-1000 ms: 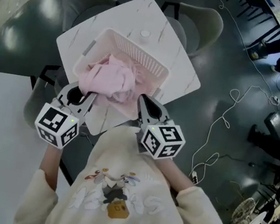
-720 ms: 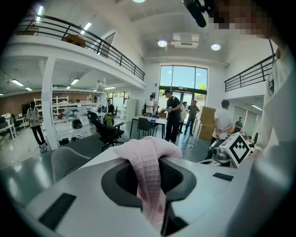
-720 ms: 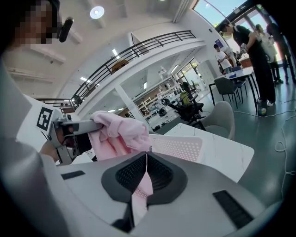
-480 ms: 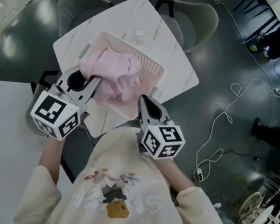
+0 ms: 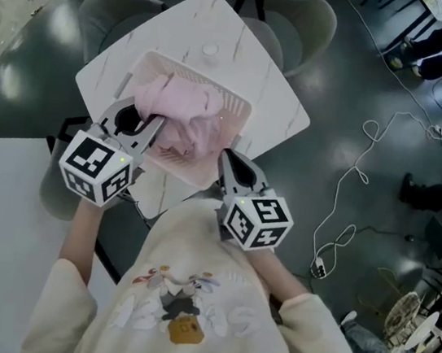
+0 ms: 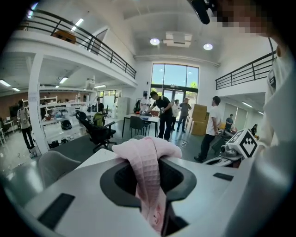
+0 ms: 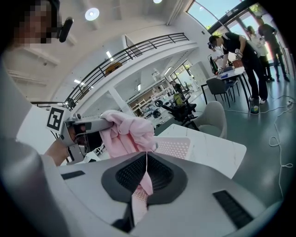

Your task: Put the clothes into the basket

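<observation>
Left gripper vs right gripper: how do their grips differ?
The left gripper clamps a thick bunched fold of the pink garment; right gripper pinches only a thin edge. Left gripper's jaws stand slightly apart around it; right gripper's nearly meet. Shared: both hold the same garment over the basket.

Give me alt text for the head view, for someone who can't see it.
A person holds a crumpled pink fabric garment over a white perforated plastic basket, gripping it with the left tool and the right tool. The basket sits on a white marble-patterned square table.
</observation>
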Demonstrator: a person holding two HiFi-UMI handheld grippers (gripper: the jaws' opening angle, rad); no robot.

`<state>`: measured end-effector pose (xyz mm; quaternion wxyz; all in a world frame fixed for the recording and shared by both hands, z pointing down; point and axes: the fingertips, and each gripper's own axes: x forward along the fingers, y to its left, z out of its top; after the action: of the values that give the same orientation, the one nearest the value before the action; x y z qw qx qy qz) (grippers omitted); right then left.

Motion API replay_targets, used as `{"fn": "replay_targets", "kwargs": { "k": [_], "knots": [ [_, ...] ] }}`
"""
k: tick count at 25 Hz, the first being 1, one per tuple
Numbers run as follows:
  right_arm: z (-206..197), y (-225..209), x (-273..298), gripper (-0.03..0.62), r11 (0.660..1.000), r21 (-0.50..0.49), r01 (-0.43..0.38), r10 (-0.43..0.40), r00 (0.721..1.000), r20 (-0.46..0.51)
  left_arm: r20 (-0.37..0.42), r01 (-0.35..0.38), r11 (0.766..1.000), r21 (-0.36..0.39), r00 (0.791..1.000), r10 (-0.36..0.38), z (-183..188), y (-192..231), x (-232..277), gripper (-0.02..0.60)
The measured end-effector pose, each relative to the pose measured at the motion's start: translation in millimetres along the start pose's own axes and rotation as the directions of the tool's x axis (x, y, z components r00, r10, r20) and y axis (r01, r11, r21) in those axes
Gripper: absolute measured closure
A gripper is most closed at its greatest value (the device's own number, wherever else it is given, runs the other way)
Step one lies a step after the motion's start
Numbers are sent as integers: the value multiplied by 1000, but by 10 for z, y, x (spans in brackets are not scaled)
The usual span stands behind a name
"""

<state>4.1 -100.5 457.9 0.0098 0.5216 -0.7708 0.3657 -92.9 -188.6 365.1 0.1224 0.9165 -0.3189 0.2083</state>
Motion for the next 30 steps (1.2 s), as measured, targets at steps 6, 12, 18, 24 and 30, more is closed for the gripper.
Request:
{"fn": "replay_targets", "kwargs": {
  "k": [6, 12, 18, 24, 30],
  "knots": [
    [26, -1, -42, 585, 1000, 3, -3, 3, 1000, -5, -210, 5, 1000, 12, 978, -3, -655, -7, 200, 450],
    [21, -23, 72, 585, 1000, -2, -4, 4, 1000, -24, -277, -13, 1000, -4, 961, 12, -985, 85, 284, 314],
    [65, -84, 157, 586, 1000, -15, -6, 5, 999, -44, -264, -37, 998, -45, 964, 23, -1004, 126, 296, 313],
    [122, 70, 151, 586, 995, -82, -62, 56, 995, -82, -260, -44, 994, -101, 965, 16, -1130, -25, 102, 313],
    [164, 196, 264, 585, 989, -107, -105, 94, 990, -106, -205, -127, 980, -152, 974, 94, -1143, 14, -30, 314]
  ]
}}
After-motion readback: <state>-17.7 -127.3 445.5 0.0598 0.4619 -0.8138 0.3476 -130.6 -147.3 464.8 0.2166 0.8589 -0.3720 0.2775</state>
